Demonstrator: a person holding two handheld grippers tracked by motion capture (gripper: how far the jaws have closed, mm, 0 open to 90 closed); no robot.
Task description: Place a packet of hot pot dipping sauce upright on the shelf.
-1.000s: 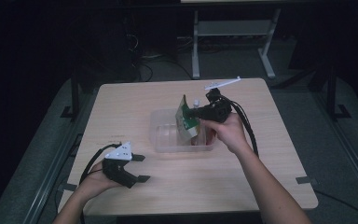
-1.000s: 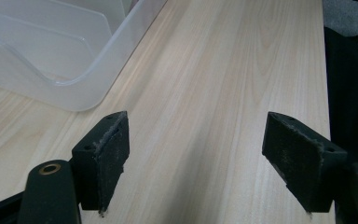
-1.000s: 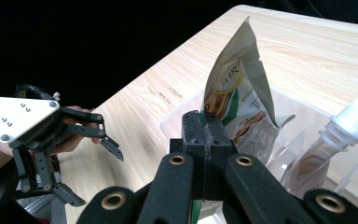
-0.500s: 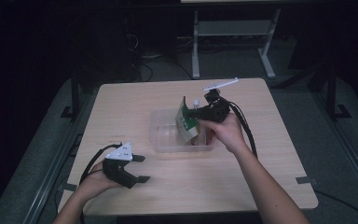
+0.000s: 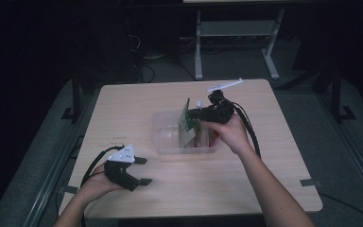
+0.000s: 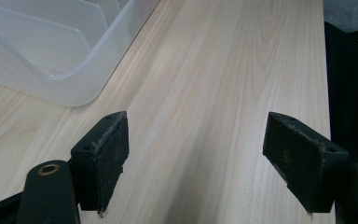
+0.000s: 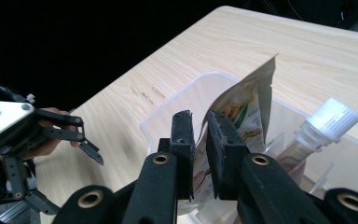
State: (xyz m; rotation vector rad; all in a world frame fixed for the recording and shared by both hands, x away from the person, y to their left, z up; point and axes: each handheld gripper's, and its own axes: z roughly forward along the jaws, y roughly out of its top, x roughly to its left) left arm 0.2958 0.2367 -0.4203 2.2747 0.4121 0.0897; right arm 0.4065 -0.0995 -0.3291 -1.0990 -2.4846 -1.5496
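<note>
The clear plastic bin (image 5: 163,137) sat near the middle of the table (image 5: 274,156), and everything else is placed from it. Over the bin's right half, the right gripper (image 7: 199,128) held the upper edge of a printed snack pouch (image 7: 247,107) standing upright inside the bin; its jaws had just been opening a little, and in the right gripper view a thin gap showed on either side of the pouch, so the hold looked loosened rather than firm. A spouted pouch with a white cap (image 7: 333,119) lay in the bin just beside the snack pouch, on the side away from the person's left hand. The left gripper (image 5: 139,171) rested on the table in front of the bin and to its left, well apart from it, jaws spread wide with nothing between them. By my reading, the placing was nearly finished: the snack pouch was already down in the bin, and what remained was to open fully and lift the right gripper clear without tipping the pouch.
</note>
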